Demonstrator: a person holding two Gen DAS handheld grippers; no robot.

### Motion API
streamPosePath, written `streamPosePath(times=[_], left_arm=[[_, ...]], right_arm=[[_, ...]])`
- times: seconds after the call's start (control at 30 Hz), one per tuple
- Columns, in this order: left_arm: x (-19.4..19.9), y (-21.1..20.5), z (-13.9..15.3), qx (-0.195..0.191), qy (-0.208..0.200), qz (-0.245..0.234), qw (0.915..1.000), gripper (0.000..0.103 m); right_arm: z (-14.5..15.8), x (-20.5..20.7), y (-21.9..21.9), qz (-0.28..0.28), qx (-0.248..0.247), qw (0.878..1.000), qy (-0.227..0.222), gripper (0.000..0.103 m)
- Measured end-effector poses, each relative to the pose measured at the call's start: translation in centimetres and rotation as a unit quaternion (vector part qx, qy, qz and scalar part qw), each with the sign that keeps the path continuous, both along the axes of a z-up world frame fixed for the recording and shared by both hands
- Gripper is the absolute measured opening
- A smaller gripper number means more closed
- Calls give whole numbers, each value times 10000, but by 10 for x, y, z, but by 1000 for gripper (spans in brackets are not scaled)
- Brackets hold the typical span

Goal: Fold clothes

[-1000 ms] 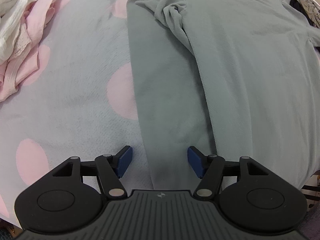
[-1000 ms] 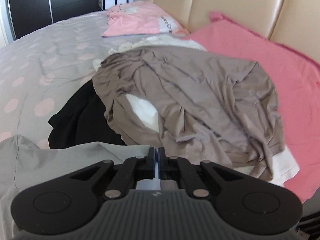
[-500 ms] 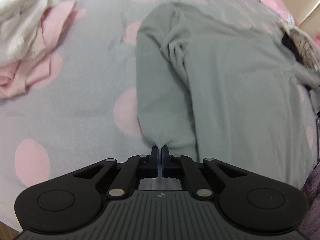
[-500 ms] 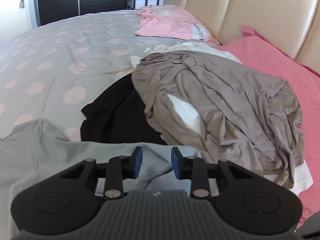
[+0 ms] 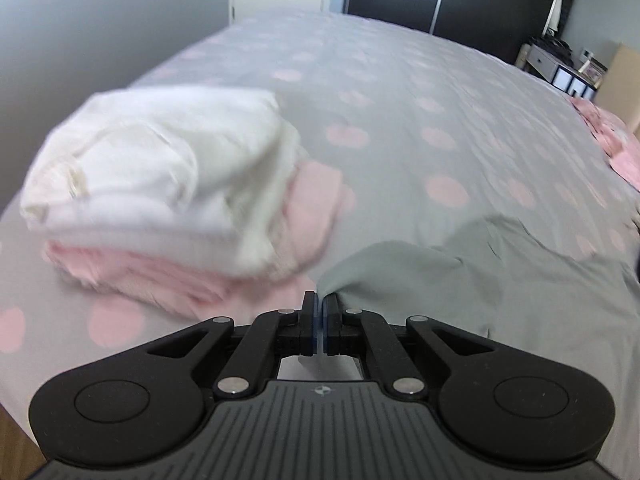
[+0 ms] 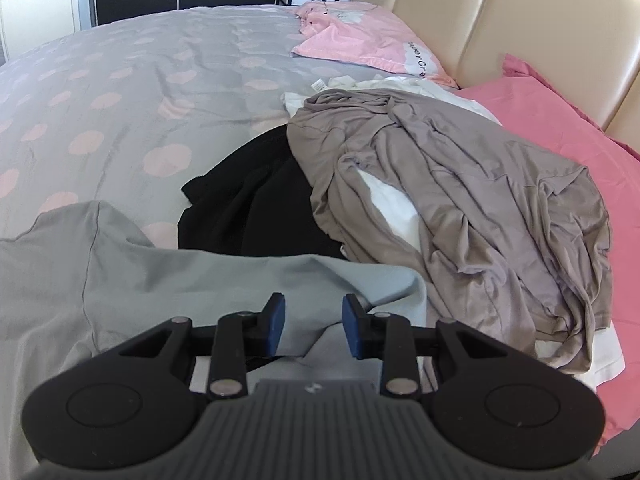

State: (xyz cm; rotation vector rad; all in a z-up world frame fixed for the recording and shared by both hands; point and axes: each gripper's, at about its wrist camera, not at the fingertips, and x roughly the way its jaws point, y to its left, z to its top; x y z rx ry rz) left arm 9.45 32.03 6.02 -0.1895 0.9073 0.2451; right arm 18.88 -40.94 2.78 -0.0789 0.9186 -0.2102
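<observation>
A grey-green shirt point(image 5: 440, 280) lies on the spotted bed cover. My left gripper point(image 5: 320, 304) is shut on a corner of it and holds that corner lifted. The same shirt point(image 6: 160, 280) shows in the right wrist view, spread flat at the lower left. My right gripper point(image 6: 314, 316) is open just above the shirt's edge, with nothing between the blue pads point(image 6: 276, 318).
A folded stack, white on pink point(image 5: 160, 184), sits left of my left gripper. A heap of unfolded clothes lies ahead of my right gripper: black point(image 6: 256, 204), taupe point(image 6: 460, 200), white point(image 6: 392, 200). Pink pillows point(image 6: 560, 128) and a beige headboard point(image 6: 520, 20) are at the right.
My left gripper closed on the shirt's corner, then lifted it and swung left toward the folded stack. My right gripper opened and let go of the shirt.
</observation>
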Motion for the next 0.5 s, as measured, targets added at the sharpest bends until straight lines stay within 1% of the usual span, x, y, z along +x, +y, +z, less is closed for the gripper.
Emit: streamPosePath(times=[0.07, 0.1, 0.17, 0.23, 0.27, 0.3, 0.33, 0.37, 0.4, 0.43, 0.5], left_arm=[[9, 7, 1, 178, 10, 120, 9998, 0], [13, 10, -1, 220, 90, 164, 9996, 0], [23, 14, -15, 196, 462, 203, 9985, 0], [30, 16, -32, 210, 906, 216, 9954, 2], [32, 16, -38, 240, 1053, 228, 9939, 3], [32, 14, -40, 298, 1106, 248, 9931, 4], [33, 12, -42, 356, 1160, 268, 9923, 11], [33, 9, -40, 418, 1133, 248, 9924, 17], [33, 4, -34, 482, 1008, 178, 9936, 20], [32, -1, -28, 531, 870, 96, 9947, 24], [35, -13, -14, 551, 564, -73, 9969, 28]], right_arm=[[-3, -1, 3, 115, -51, 9999, 68, 37], [-5, -2, 5, 162, -100, 9998, 98, 39], [-8, -3, 6, 205, -153, 9996, 149, 41], [-11, -4, 5, 225, -179, 9994, 199, 42], [-13, -4, 4, 215, -169, 9994, 223, 43], [-14, -4, 3, 201, -159, 9994, 241, 43], [-15, -4, 2, 193, -152, 9994, 251, 43], [-15, -3, 1, 193, -135, 9994, 248, 44], [-16, -2, 0, 203, -107, 9995, 234, 44], [-16, -1, 0, 213, -62, 9995, 207, 44], [-16, 4, 0, 229, 52, 9996, 140, 44]])
